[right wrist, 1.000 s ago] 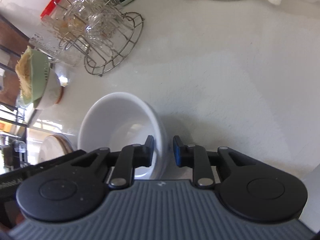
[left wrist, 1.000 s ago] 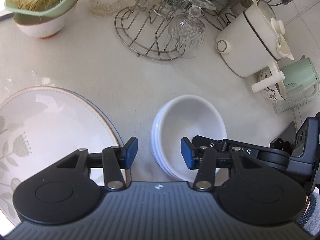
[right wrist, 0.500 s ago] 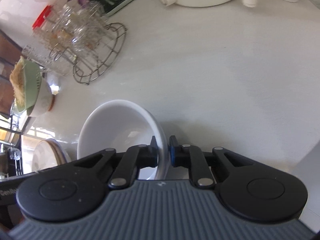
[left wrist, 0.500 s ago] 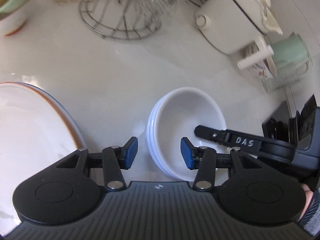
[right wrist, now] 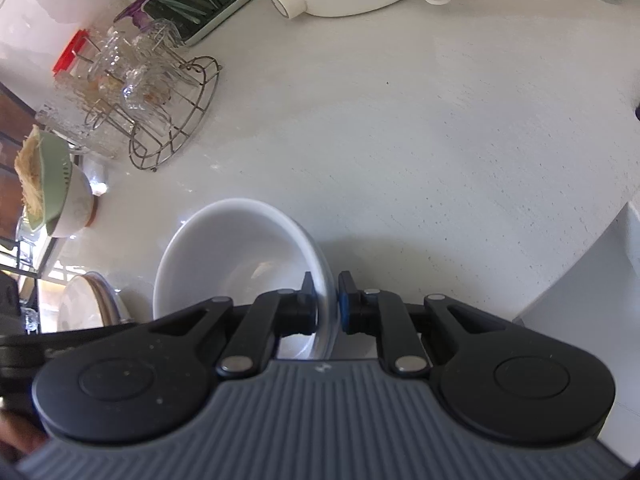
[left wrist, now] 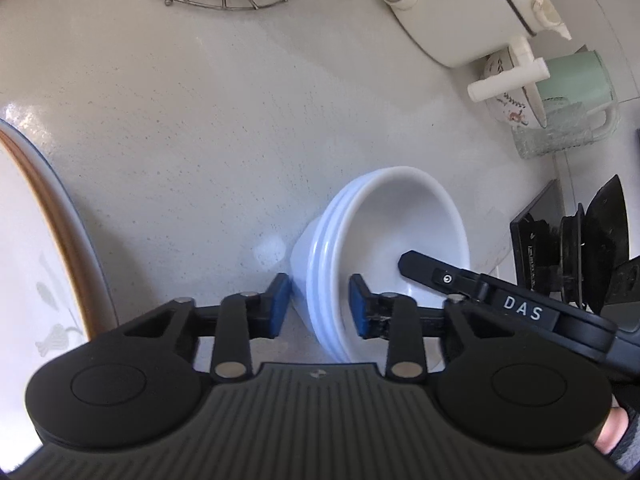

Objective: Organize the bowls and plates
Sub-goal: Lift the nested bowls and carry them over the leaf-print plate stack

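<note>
A stack of white bowls (left wrist: 384, 236) is tilted above the white counter. My right gripper (right wrist: 325, 300) is shut on the right rim of the stack of white bowls (right wrist: 236, 256); one of its fingers reaches into the bowl in the left wrist view (left wrist: 436, 276). My left gripper (left wrist: 318, 308) is open, its blue pads straddling the stack's left rim without clamping it. A large floral plate with a brown rim (left wrist: 44, 264) lies at the left; it also shows in the right wrist view (right wrist: 86, 300).
A wire rack with glasses (right wrist: 156, 100) stands at the back. A white pot (left wrist: 460, 4), a floral bowl (left wrist: 508, 92) and a green kettle (left wrist: 576, 80) stand at the right. A green strainer on a bowl (right wrist: 52, 192) is at the far left.
My right gripper has closed on the bowl rim and the stack has tipped up off the counter. My left gripper has moved forward so its pads straddle the opposite rim.
</note>
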`<state>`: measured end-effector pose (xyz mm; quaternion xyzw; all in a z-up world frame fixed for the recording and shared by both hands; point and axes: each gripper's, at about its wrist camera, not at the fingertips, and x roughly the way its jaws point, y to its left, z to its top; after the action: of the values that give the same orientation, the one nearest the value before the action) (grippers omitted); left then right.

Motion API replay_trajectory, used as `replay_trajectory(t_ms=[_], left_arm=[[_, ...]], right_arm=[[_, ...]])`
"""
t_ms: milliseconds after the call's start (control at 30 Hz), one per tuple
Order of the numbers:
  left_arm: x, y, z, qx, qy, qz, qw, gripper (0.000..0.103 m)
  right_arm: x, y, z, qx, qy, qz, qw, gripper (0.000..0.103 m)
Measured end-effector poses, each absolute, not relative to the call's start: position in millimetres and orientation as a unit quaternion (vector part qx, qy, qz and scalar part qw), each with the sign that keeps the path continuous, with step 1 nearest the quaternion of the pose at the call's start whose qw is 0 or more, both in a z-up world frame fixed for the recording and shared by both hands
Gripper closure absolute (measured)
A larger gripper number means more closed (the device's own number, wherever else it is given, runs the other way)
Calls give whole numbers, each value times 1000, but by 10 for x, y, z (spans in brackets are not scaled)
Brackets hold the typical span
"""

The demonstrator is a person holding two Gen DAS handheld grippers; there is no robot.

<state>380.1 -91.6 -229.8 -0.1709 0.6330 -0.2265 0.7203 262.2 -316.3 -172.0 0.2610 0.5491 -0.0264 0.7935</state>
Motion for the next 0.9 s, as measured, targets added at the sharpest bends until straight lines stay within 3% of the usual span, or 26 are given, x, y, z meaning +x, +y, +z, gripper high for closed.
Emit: replay_trajectory(t_ms=[400, 900], left_arm=[[3800, -1033, -2274, -161, 637, -214, 722, 74], [3734, -998, -1684, -168, 637, -216, 720, 74]], right_arm=[[2569, -3177, -1717, 267, 541, -32, 797, 89], [2392, -3193, -1225, 267, 504, -30, 821, 89]])
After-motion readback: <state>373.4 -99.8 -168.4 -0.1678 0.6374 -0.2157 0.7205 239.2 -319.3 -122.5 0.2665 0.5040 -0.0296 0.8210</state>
